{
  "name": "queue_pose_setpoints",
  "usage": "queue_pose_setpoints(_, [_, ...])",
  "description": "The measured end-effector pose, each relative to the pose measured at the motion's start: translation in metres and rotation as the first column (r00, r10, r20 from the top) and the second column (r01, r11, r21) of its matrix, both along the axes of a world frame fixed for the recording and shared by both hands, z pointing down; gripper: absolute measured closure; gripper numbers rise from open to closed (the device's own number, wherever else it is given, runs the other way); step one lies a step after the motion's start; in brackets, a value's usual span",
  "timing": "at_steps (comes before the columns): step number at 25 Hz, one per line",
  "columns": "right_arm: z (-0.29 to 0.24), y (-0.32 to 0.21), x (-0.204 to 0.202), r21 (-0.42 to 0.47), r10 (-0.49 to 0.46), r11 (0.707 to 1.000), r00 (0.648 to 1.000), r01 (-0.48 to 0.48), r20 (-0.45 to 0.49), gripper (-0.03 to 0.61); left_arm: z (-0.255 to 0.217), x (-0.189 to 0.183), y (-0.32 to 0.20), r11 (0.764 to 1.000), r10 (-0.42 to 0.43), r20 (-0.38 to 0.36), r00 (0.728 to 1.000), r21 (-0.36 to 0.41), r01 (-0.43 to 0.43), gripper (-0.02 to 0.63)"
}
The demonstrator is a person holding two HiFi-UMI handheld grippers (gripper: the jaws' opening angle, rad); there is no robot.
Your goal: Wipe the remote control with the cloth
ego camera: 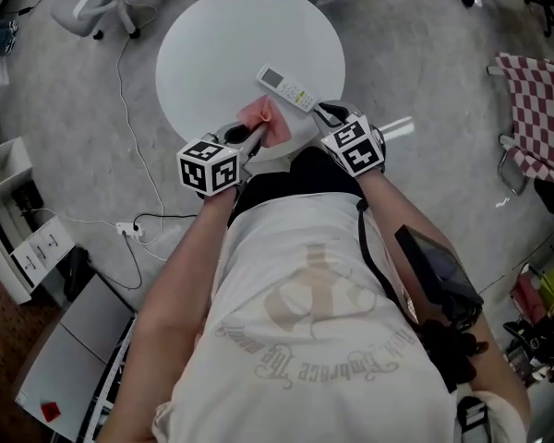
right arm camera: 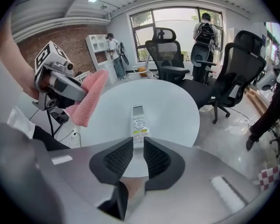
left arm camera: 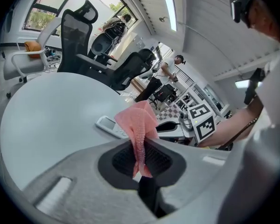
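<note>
A white remote control [ego camera: 286,88] lies on the round white table [ego camera: 212,53], near its front edge. My left gripper [left arm camera: 142,143] is shut on a pink cloth [left arm camera: 139,125], which sticks up from between the jaws. In the head view the cloth [ego camera: 263,118] hangs just left of the remote's near end. My right gripper [right arm camera: 137,143] stands slightly open and points down at the remote [right arm camera: 138,121]. The remote's near end shows in the narrow gap between the jaw tips. In the head view the right gripper [ego camera: 325,111] sits at the remote's right end.
Black office chairs [right arm camera: 165,55] stand beyond the table, with people at the window behind them. A red checked cloth [ego camera: 540,118] hangs on a frame at the right. A cable and power strip [ego camera: 129,229] lie on the floor at the left, near a white shelf unit [ego camera: 18,220].
</note>
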State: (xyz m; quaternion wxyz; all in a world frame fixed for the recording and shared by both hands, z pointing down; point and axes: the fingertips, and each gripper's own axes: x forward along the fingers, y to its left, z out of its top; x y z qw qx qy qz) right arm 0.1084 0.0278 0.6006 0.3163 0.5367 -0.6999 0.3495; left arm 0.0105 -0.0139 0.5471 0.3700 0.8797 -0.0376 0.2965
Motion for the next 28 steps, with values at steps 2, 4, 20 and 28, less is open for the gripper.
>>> queue_pose_setpoints(2, [0.005, 0.0, 0.002, -0.005, 0.009, 1.0, 1.0, -0.009, -0.002, 0.464, 0.002, 0.005, -0.001, 1.0, 0.011, 0.007, 1.0, 0.001, -0.011, 0.594])
queue_pose_setpoints(4, [0.016, 0.0, 0.005, -0.016, 0.006, 1.0, 1.0, -0.006, -0.011, 0.397, 0.008, 0.012, -0.002, 1.0, 0.023, 0.013, 1.0, 0.001, -0.023, 0.594])
queue_pose_setpoints(20, [0.062, -0.02, 0.003, -0.022, -0.12, 0.993, 0.989, 0.118, -0.091, 0.359, 0.024, 0.022, -0.018, 0.999, 0.038, 0.092, 0.995, -0.014, -0.037, 0.594])
queue_pose_setpoints(28, [0.063, -0.027, 0.013, -0.013, -0.244, 0.97, 0.964, 0.244, -0.106, 0.362, 0.047, 0.077, -0.014, 0.983, 0.181, 0.151, 0.972, -0.046, -0.176, 0.594])
